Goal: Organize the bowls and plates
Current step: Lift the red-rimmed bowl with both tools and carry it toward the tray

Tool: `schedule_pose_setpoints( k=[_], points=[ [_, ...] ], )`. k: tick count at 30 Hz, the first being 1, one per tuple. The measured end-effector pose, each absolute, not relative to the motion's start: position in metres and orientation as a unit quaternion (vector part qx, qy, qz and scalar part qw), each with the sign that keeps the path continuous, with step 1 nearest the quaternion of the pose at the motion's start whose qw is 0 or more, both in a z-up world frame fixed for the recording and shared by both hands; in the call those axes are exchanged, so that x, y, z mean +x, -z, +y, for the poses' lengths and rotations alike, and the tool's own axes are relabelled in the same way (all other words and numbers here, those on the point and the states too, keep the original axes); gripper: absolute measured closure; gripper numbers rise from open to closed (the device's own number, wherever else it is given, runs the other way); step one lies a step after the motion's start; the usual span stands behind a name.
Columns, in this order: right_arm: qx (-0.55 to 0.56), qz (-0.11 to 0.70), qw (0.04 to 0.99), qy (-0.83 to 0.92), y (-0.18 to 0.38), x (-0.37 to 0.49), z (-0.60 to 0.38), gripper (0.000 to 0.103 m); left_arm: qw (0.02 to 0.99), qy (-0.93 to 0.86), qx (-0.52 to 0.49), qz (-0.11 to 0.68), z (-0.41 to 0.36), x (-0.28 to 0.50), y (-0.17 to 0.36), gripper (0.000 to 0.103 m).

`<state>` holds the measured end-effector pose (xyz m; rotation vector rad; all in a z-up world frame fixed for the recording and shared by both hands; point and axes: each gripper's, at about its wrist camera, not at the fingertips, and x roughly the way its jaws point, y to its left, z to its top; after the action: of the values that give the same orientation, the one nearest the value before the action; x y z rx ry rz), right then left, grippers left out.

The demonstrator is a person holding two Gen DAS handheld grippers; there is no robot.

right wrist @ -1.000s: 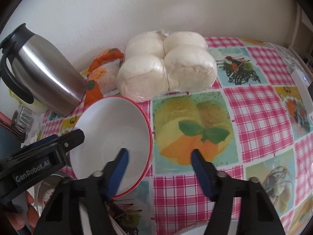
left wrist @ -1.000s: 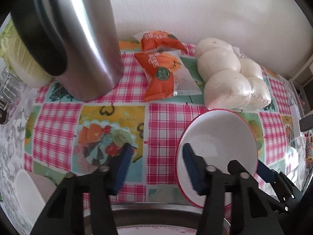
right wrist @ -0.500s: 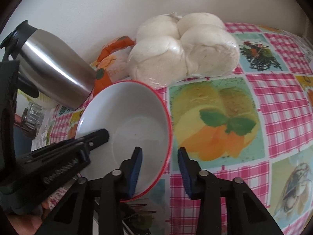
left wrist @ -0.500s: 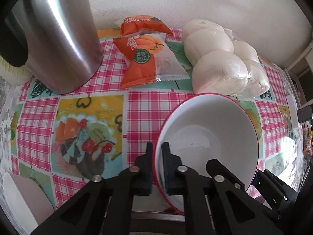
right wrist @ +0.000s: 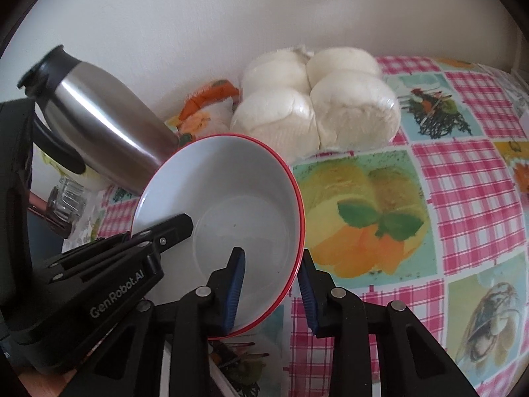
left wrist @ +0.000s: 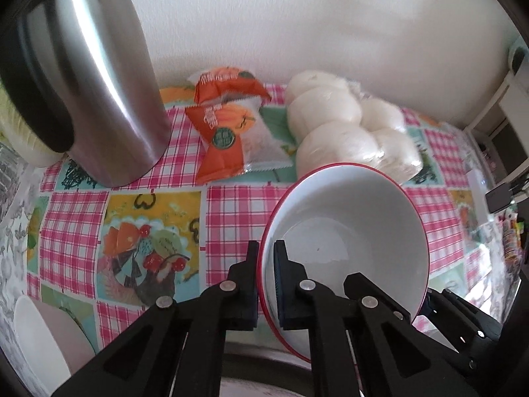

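Since a second ago both tools have shut in on the bowl (left wrist: 347, 231), and it now sits tilted, its far rim raised off the desk (left wrist: 231, 208). The left tool (left wrist: 265, 284) is clamped tight on the rim at the bowl's 9 o'clock, one pad inside and one outside. The right tool (right wrist: 271, 284) straddles the rim at about 4 o'clock in its own view; its inner pad lies on the wall inside, and the outer pad seems just at the rim, so I judge it holds too.

Progress, as a judgement: early. One bowl is gripped and lifting, nothing is stacked or put away yet. A second white dish (left wrist: 43, 340) waits at 8 o'clock of the left view, and a grey rim shows under the tools at 6 o'clock; what it is I cannot tell.

Count: one red-rimmed bowl, one white dish, one steel jug (left wrist: 99, 92) at 10 o'clock, two orange snack packs (left wrist: 231, 135) at 12, one bag of four or more buns (right wrist: 317, 112) at 1 o'clock, one glass (right wrist: 67, 198)
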<state>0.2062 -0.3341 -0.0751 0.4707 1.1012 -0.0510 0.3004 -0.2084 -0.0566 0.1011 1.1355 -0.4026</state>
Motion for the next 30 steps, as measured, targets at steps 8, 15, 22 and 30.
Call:
schedule_pose_setpoints(
  k=[8,15,22,30],
  points=[
    [0.204,0.504,0.839,0.007,0.038,0.192,-0.324,0.068,0.843,0.167,0.011,0.511,-0.178,0.271,0.017,0.095],
    [0.179,0.497,0.849,-0.016,0.005,0.177,-0.296,0.068,0.859,0.150,-0.029,0.488,-0.147,0.235,-0.008,0.095],
    [0.139,0.505,0.851,-0.022,-0.020,0.153,-0.262,0.068,0.861,0.140,-0.071,0.483,-0.109,0.203,-0.020,0.095],
    [0.096,0.510,0.854,-0.033,-0.047,0.122,-0.223,0.068,0.862,0.138,-0.120,0.472,-0.070,0.163,-0.023,0.095]
  ],
)
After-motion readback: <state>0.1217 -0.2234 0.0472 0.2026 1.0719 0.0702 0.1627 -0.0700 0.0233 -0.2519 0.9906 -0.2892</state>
